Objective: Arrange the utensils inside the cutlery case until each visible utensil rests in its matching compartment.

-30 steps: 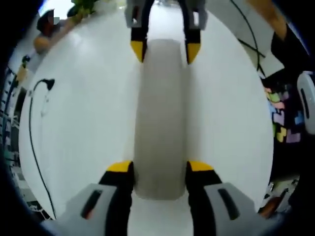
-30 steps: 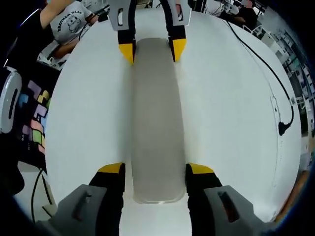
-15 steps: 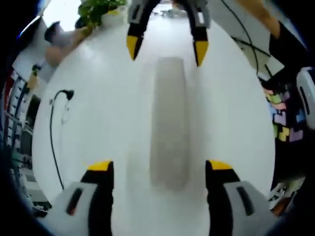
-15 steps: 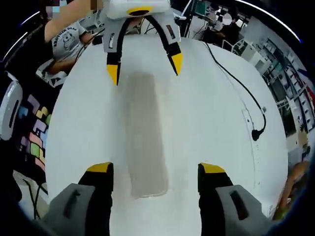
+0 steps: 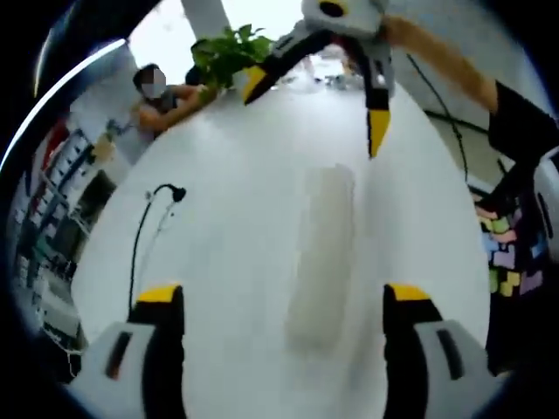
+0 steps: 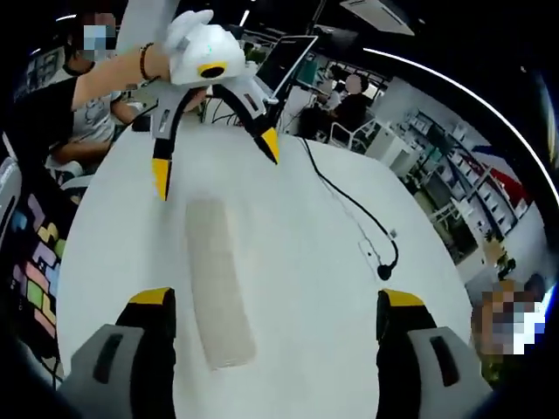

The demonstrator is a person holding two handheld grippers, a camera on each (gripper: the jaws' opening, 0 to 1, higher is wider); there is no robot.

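Left gripper view: the left tongs (image 5: 284, 301) are seen with jaws spread wide, yellow tips at 7 and 5 o'clock, nothing between them; they are held above a white counter (image 5: 218, 262). A long, pale grey cutlery case (image 5: 321, 249) is seen lying flat on the counter, closed, running from centre towards 1 o'clock, between the two jaw lines but not touched by either; no utensils can be made out on or in it. The right tongs (image 5: 314, 109) are seen entering at 12 o'clock, jaws spread, the yellow tips raised above the case's far end and apart from it; a bare forearm (image 5: 437, 57) is seen behind them at 1 o'clock. A black cable (image 5: 144, 227) is seen on the counter at 9 o'clock; a green plant (image 5: 229, 54) at 11 o'clock beyond the counter's edge; a seated person (image 5: 162, 100) beside it.

Right gripper view: the right tongs (image 6: 271, 305) are seen with jaws wide apart, empty, yellow tips at 7 and 5 o'clock. The cutlery case (image 6: 214, 279) is seen on the counter (image 6: 306, 279), left of centre, running from 6 towards 11 o'clock. The left tongs (image 6: 214, 157) are seen at 11 o'clock, jaws spread, held over the case's far end without contact. A black cable (image 6: 349, 209) is seen at 2 o'clock.
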